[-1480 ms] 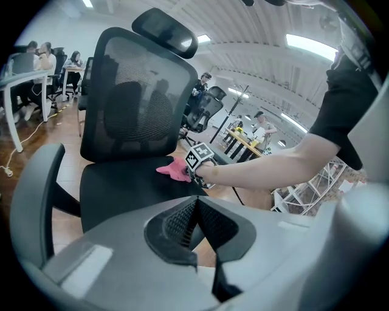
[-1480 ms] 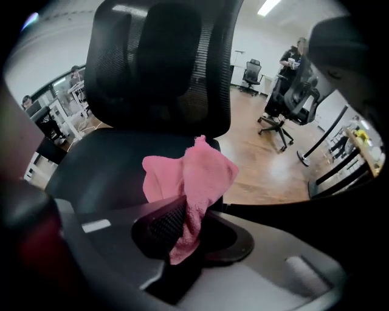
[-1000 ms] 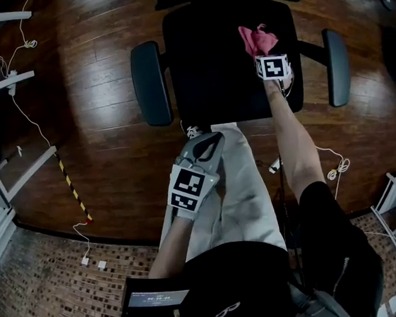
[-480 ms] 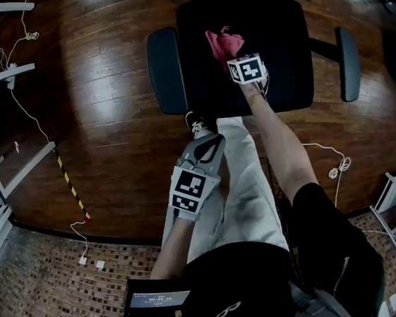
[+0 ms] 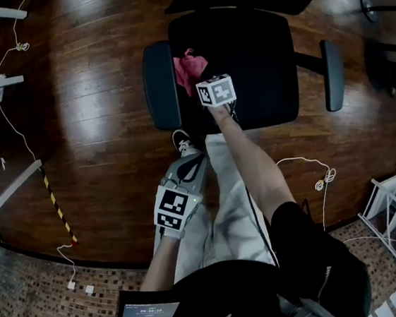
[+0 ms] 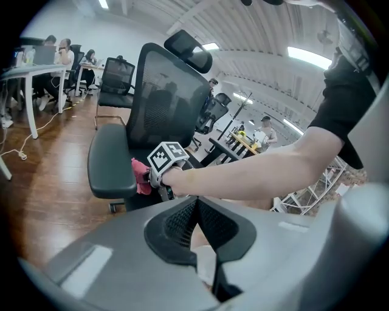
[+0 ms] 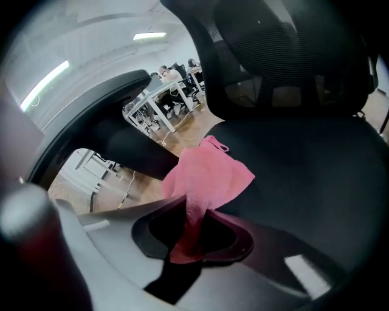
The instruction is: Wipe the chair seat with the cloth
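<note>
Cloth [image 5: 186,69], pink and crumpled, lies on the black chair seat [image 5: 258,62] near its edge on the person's left, just beside the padded armrest [image 5: 160,84] on that side. The right hand-held gripper [image 5: 201,77] reaches out over the seat on an outstretched arm, with its marker cube facing up. In the right gripper view its jaws are clamped on a gathered fold of the cloth [image 7: 209,176], which runs down between them at the right hand-held gripper [image 7: 191,226] and fans out ahead onto the seat [image 7: 316,182]. The mesh backrest [image 7: 285,54] rises behind the seat.

The left hand-held gripper [image 5: 197,161] sits well apart from the chair, low over the person's pale trouser leg [image 5: 226,215] and close to a shoe [image 5: 182,143] on the wooden floor [image 5: 91,95]. In the left gripper view its jaws meet at the tips, with nothing between them at the left hand-held gripper [image 6: 196,211]. Past them the same view shows the right forearm stretching to the chair and the cloth [image 6: 141,176] against the armrest [image 6: 109,164].

The other armrest [image 5: 330,75] stands out on the far side of the seat. A pale cable [image 5: 321,176] lies looped on the floor to the person's right.
</note>
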Demonstrator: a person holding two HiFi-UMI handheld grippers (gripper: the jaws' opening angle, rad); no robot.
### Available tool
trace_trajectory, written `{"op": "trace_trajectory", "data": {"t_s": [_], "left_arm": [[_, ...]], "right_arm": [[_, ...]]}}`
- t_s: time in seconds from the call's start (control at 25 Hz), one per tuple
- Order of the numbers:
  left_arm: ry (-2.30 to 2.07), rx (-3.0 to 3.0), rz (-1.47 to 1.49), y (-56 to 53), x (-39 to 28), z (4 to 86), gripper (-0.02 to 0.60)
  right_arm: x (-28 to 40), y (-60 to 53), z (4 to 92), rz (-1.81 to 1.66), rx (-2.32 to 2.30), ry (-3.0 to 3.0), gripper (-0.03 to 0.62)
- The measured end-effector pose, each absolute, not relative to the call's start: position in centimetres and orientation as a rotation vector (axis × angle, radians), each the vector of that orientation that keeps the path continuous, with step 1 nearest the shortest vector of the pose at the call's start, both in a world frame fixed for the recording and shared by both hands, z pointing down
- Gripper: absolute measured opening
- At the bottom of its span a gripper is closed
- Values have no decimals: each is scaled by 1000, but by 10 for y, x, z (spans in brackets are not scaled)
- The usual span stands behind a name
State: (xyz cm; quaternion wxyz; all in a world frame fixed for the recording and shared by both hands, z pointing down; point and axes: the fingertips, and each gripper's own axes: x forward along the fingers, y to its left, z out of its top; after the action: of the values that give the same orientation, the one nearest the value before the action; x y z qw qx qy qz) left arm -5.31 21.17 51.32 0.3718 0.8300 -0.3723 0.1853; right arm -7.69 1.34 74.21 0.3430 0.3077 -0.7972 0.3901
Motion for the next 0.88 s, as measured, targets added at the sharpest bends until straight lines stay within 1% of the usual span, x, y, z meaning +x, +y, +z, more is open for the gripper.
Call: {"op": "trace_trajectory", "data": {"t_s": [0.16, 0.32, 0.56, 0.88], "left_arm": [[-935, 2103, 481, 220, -49, 519, -6], [-940, 2104, 503, 215, -47, 510, -8], [-967, 2091, 498, 208, -27, 511, -6], [-934, 2090, 516, 215, 18, 510, -7]], "right_arm": [[-96, 42, 742, 1050, 683, -2115, 60], [-80, 46, 742, 1026, 651, -2076, 60], [2, 33, 759, 1002, 718, -1972, 60], [122, 27, 770, 984, 839, -1887, 60]]}}
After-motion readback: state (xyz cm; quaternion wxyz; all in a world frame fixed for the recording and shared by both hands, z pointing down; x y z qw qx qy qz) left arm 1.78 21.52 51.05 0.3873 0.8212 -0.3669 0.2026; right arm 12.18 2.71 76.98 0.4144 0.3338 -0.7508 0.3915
